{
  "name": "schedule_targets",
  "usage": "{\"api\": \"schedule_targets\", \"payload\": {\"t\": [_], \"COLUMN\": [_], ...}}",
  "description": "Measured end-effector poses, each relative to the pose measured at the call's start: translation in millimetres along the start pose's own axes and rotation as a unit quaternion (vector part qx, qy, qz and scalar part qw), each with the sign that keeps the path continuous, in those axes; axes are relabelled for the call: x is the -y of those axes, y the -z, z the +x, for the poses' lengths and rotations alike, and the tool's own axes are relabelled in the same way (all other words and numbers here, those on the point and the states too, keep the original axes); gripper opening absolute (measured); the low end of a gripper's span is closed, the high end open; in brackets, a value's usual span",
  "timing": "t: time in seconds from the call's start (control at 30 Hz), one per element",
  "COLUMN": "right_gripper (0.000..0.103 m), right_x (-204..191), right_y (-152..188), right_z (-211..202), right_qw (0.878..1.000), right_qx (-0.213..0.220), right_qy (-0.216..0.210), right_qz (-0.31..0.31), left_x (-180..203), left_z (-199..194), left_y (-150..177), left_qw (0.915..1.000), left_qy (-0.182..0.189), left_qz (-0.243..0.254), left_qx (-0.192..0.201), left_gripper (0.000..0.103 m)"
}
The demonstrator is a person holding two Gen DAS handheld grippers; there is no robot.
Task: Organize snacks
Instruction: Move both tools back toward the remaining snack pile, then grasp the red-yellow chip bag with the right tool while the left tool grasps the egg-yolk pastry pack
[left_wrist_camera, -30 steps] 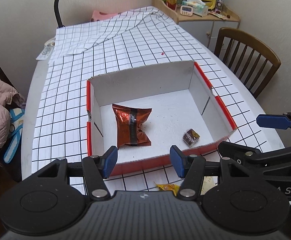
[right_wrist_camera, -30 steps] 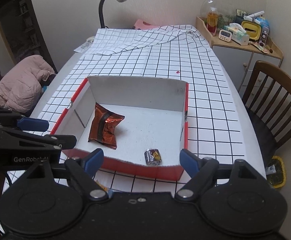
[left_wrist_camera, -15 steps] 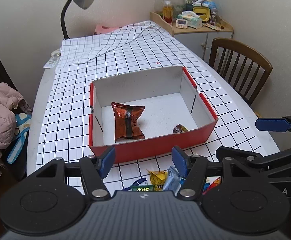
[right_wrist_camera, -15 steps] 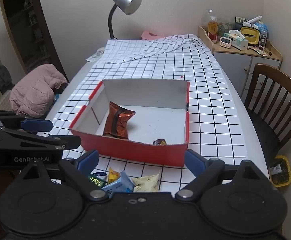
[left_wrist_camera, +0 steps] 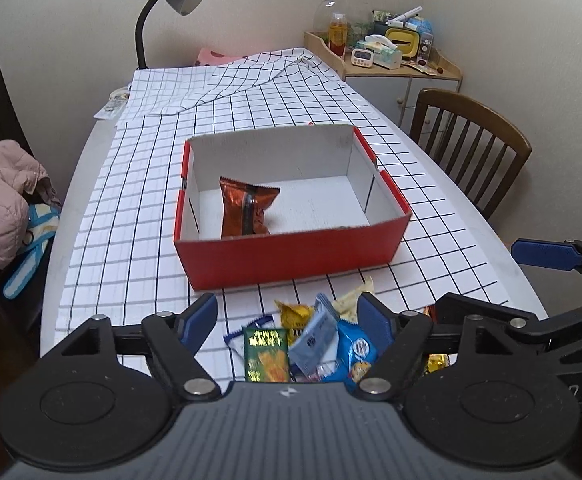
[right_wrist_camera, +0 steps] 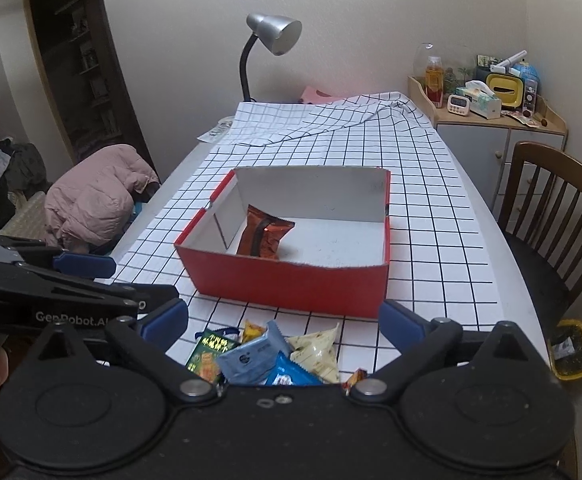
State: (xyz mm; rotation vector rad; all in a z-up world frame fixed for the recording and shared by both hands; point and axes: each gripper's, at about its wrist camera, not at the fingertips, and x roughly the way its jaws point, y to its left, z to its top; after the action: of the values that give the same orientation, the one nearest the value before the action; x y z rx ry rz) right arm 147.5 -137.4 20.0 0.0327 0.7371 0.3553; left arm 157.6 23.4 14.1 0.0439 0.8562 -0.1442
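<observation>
Checked tablecloth (left_wrist_camera: 139, 216) bears crinkly mixed snack packets (left_wrist_camera: 311, 340); both hand-held grippers (left_wrist_camera: 287, 316) (right_wrist_camera: 283, 318) opening, empty.

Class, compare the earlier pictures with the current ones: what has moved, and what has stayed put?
Both grippers have drawn back from the red box, so the pile of snacks in front of it now shows. The jaws of the left gripper and right gripper are opening, with nothing pressed between them. The brown packet in the box, the lamp and the chair stayed where they were.
</observation>
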Motion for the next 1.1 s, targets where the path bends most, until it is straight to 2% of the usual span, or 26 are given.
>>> {"api": "schedule_targets", "payload": {"t": [0.37, 0.53, 0.7, 1.1], "right_gripper": [0.102, 0.102, 0.102, 0.102], "right_x": [0.0, 7.1, 13.8, 27.5], "right_y": [40.2, 69.0, 90.3, 104.3], "right_z": [1.1, 14.9, 31.5, 70.7], "right_qw": [1.0, 0.999, 0.998, 0.996], "right_qx": [-0.007, -0.03, -0.041, -0.067], "right_qy": [0.011, 0.017, 0.031, 0.029], "right_qz": [-0.022, -0.024, -0.033, -0.047], "left_x": [-10.6, -10.9, -6.7, 2.8], "left_z": [8.1, 28.9, 52.2, 101.3], "left_y": [44.7, 72.3, 94.5, 119.6], "left_qw": [0.9984, 0.9965, 0.9961, 0.994], "left_qy": [0.025, 0.024, 0.015, 0.022], "left_qz": [-0.049, -0.067, -0.062, -0.051], "left_qx": [-0.015, -0.045, -0.061, -0.094], "left_gripper": [0.097, 0.097, 0.097, 0.097]}}
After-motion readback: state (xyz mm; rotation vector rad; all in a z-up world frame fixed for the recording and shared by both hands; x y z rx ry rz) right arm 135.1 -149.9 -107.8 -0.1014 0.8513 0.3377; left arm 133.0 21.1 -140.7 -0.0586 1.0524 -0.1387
